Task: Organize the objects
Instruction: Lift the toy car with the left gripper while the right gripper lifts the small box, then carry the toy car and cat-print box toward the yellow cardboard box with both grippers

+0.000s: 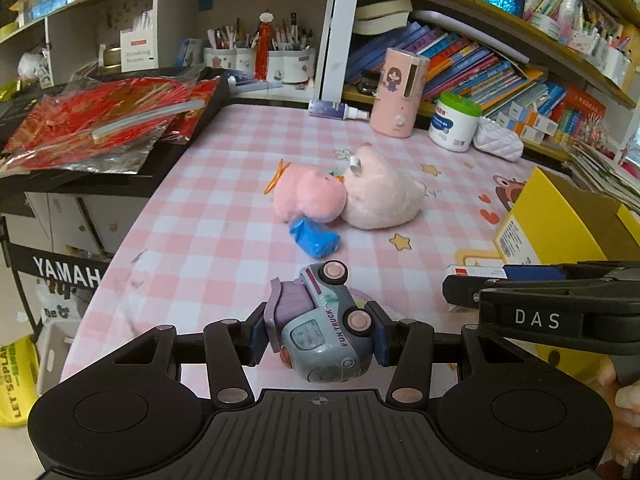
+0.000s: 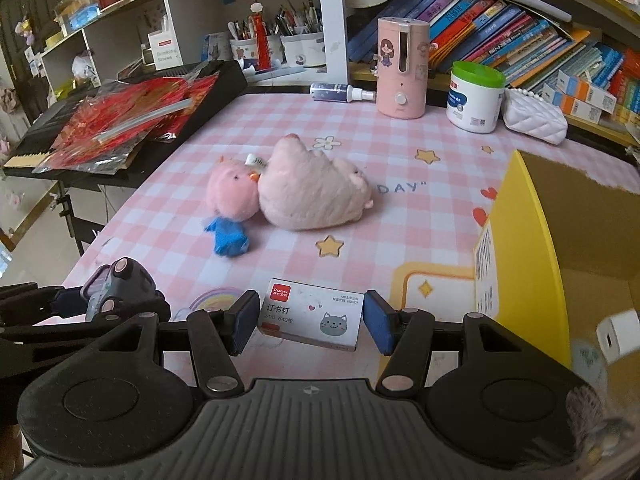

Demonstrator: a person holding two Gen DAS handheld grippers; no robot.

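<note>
The left tongs (image 1: 318, 334) are closed on a grey and purple toy truck (image 1: 320, 328), its blue pads pressing both sides, the truck lifted above the near edge of the desk (image 1: 224, 208) with its pink checked cover. The right tongs (image 2: 306, 322) grip a white staple box (image 2: 310, 320) with a cat drawing, one pad at each short end, also near the front edge. Out in the middle of the desk lie two pink plush toys touching each other: a small plush figure in blue clothes (image 2: 230, 204) and a larger pale plush pig (image 2: 316, 192). An open yellow cardboard box (image 2: 532, 248) stands at the right edge. Along the far edge are a pink humidifier (image 2: 402, 68), a green-lidded white jar (image 2: 476, 98) and a spray bottle (image 2: 342, 92) lying flat.
</note>
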